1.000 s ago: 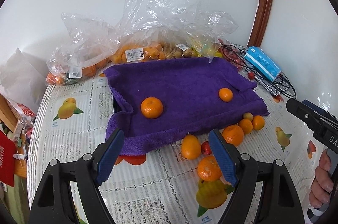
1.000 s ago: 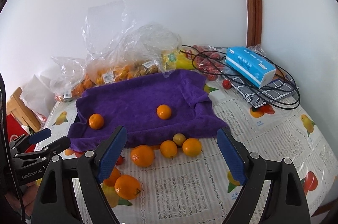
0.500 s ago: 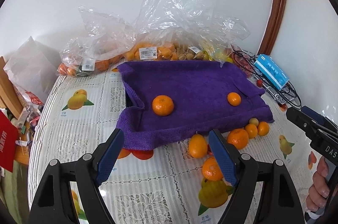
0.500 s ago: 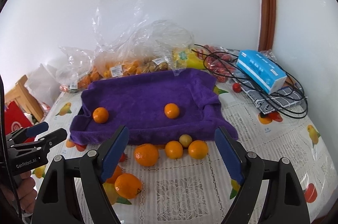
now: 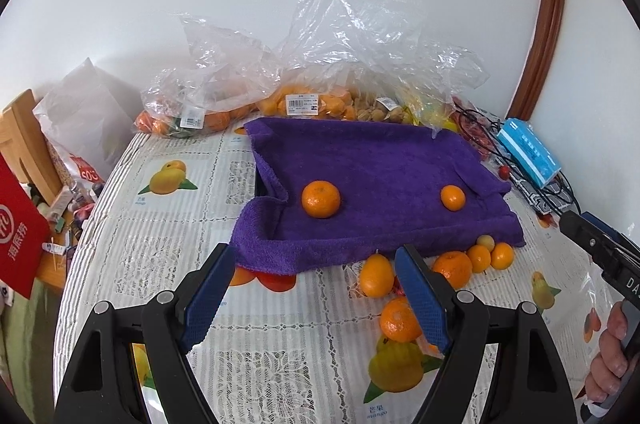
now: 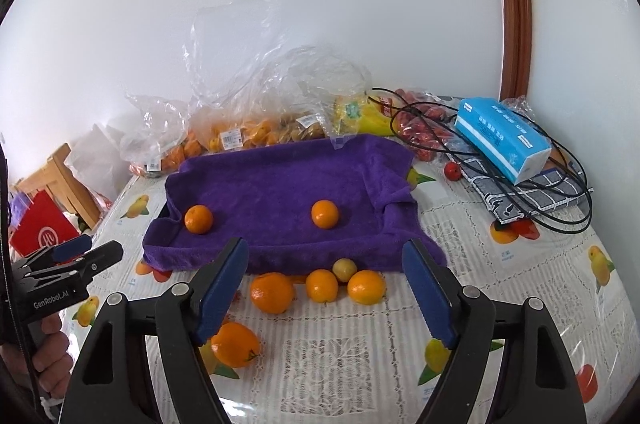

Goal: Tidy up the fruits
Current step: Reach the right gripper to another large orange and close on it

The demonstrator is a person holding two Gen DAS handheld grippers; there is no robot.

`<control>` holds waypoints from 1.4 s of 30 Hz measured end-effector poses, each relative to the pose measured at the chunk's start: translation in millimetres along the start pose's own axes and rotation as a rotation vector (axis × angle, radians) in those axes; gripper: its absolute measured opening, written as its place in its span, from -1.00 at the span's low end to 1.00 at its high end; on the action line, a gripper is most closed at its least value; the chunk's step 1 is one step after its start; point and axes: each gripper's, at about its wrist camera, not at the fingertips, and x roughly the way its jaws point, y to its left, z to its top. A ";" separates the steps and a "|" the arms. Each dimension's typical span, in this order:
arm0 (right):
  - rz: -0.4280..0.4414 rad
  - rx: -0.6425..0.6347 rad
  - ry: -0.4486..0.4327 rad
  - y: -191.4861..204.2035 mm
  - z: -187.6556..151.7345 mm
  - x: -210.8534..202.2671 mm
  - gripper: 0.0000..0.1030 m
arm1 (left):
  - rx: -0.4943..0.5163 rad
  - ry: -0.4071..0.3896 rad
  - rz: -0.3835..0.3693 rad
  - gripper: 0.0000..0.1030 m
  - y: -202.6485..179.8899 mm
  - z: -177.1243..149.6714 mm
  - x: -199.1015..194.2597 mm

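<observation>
White lace-patterned tablecloth printed with fruit pictures [image 6: 344,356] covers the table, and above its near edge the left gripper [image 5: 316,288] stands spread with nothing between its blue pads, while the right gripper [image 6: 324,284] is closing its jaws on empty air. Just past them, loose round orange tangerines [image 6: 272,292] lie in a cluster along the near edge of the purple towel-lined tray [image 6: 280,183], where two more tangerines [image 6: 325,214] rest apart. Farthest back, crinkled clear plastic bags of fruit [image 5: 320,79] line the white wall, with a blue tissue pack [image 6: 502,137] at far right.
</observation>
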 end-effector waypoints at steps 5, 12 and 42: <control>0.011 0.002 0.022 -12.8 -3.7 12.1 0.39 | -0.054 0.018 0.013 0.56 7.6 1.3 7.3; -0.013 -0.036 0.100 -21.6 -23.0 49.9 0.00 | -0.055 0.009 0.036 0.56 8.3 -2.3 8.0; -0.017 -0.071 0.222 -32.0 -45.0 112.1 -0.29 | -0.029 0.215 -0.231 -0.04 -24.6 -22.9 103.6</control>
